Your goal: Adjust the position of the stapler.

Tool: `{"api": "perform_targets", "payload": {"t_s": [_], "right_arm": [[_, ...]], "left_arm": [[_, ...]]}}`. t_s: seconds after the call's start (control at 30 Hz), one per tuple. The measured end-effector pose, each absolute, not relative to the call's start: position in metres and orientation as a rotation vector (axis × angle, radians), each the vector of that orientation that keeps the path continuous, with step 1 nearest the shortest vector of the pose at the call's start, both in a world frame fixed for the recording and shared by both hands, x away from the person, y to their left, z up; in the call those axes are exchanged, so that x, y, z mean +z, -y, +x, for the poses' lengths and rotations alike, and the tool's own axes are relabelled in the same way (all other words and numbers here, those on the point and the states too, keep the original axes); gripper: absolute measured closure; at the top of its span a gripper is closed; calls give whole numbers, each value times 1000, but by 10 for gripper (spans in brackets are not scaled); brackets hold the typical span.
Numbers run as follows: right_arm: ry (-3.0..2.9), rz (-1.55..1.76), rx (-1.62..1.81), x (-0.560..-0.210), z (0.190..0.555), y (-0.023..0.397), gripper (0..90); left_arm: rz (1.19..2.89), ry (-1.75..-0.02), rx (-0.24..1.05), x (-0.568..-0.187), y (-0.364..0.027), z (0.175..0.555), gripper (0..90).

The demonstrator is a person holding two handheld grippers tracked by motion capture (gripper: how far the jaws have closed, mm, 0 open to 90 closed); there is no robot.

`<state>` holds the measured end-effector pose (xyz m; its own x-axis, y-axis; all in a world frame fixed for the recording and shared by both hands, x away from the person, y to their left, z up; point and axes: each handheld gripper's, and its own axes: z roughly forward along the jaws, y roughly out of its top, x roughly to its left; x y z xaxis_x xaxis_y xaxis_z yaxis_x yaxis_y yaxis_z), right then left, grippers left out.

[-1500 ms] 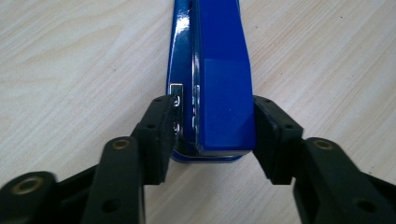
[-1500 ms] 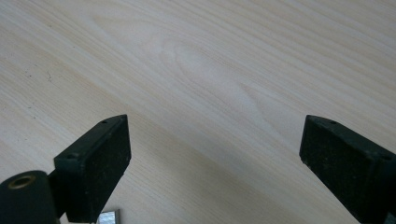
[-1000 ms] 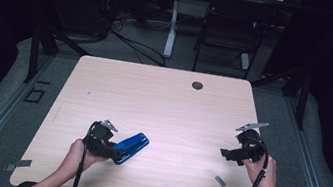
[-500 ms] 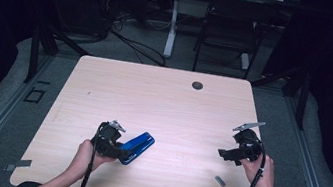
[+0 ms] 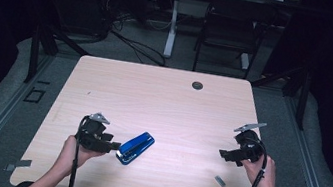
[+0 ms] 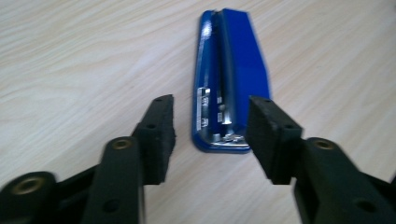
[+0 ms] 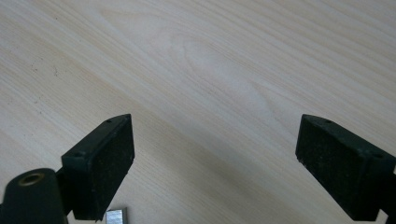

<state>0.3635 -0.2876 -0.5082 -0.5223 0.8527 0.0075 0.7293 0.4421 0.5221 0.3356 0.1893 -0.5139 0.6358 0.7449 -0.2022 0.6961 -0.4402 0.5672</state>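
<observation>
I have just set the glossy blue metal stapler [image 6: 229, 79] down on the pale wood-grain table [image 5: 163, 98], where it lies on its side near the front edge, left of centre. My left gripper [image 6: 210, 126] has just been opening its jaws: they now stand spread to either side of the stapler's hinge end, with the pads off it as far as I can tell through the blur. My right gripper [image 7: 212, 163] hangs wide open over bare table, a small strip of silver staples [image 5: 220, 181] near it. I judge the release step nearly done; next I must draw the left gripper straight back without nudging the stapler.
</observation>
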Motion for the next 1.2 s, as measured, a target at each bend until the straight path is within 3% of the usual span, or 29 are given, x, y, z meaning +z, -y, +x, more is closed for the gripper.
{"api": "perform_targets", "payload": {"t_s": [0.07,0.37,0.7,1.2], "right_arm": [[-2451,1366,684,-509,364,287,122],[-2444,1369,673,-509,364,287,135],[-2450,1354,650,-510,363,284,144],[-2450,1363,646,-511,363,284,145]], "left_arm": [[2264,-1122,95,-518,-190,339,665],[2404,-1060,56,-534,-173,344,818],[2432,-1038,8,-539,-168,346,890],[2418,-1021,-34,-542,-165,344,900]]}}
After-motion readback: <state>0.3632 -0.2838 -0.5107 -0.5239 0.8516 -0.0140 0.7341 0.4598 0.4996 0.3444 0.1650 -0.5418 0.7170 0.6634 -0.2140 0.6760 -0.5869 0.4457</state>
